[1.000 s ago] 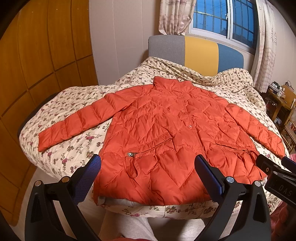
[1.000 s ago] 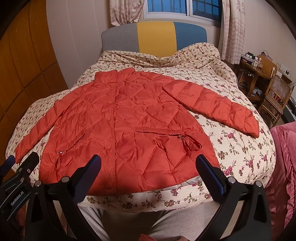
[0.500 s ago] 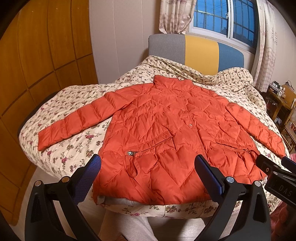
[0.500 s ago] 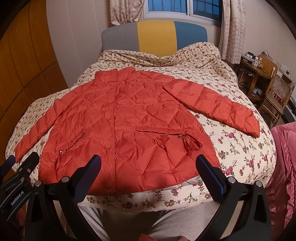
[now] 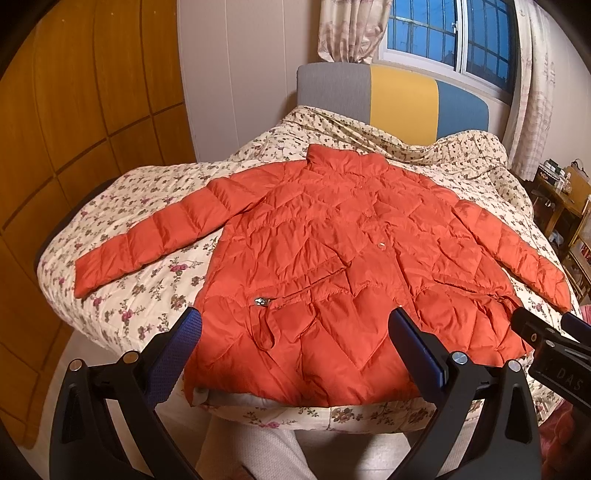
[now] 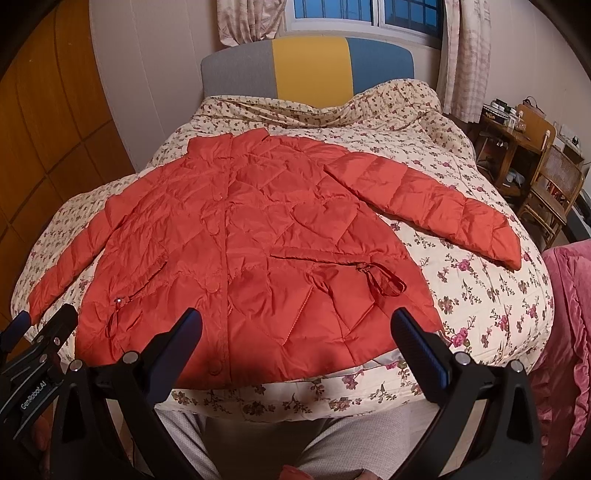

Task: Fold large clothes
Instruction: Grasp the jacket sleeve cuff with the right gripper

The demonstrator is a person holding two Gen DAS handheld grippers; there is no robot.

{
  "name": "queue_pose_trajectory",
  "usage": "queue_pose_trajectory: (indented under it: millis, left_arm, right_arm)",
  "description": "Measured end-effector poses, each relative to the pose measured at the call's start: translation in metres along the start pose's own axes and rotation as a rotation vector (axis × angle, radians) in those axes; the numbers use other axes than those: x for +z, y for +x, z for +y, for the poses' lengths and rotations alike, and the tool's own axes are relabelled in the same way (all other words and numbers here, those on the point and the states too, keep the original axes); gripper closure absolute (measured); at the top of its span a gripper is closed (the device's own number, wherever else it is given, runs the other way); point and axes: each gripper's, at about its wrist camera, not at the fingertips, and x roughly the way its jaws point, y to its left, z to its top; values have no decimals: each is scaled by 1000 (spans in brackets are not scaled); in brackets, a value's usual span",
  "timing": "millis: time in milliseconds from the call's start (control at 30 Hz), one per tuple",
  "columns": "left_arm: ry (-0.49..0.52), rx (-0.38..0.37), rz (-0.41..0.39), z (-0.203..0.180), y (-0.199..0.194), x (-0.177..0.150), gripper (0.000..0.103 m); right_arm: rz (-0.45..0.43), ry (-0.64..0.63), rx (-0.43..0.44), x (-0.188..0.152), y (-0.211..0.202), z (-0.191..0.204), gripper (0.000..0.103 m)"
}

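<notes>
With the orange jacket [image 5: 332, 266] flat on the bed [image 6: 480, 295], I keep each hand-held gripper — left [image 5: 295, 343], right [image 6: 295, 339] — wide open and empty, and I would pinch one sleeve cuff first.

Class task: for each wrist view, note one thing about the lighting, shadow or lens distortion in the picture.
Left wrist view: warm indoor light, dusk-blue window, fisheye bowing the wooden wardrobe panels. Right wrist view: a shadow darkens the near hem of the orange quilted puffer jacket, black vignette fills the corners, and the floral-quilted bed bulges barrel-like.
</notes>
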Motion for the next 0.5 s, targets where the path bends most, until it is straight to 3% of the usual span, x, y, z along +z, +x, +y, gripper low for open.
queue_pose_trajectory:
  millis: [267,500]
  left_arm:
    - [-14,-42,82,6,22,6,3]
    - [-19,4,117,13,52,7,3]
  right_arm:
    - [10,30,-51,9,19,-15,2]
    - [27,89,-133,23,45,-46,2]
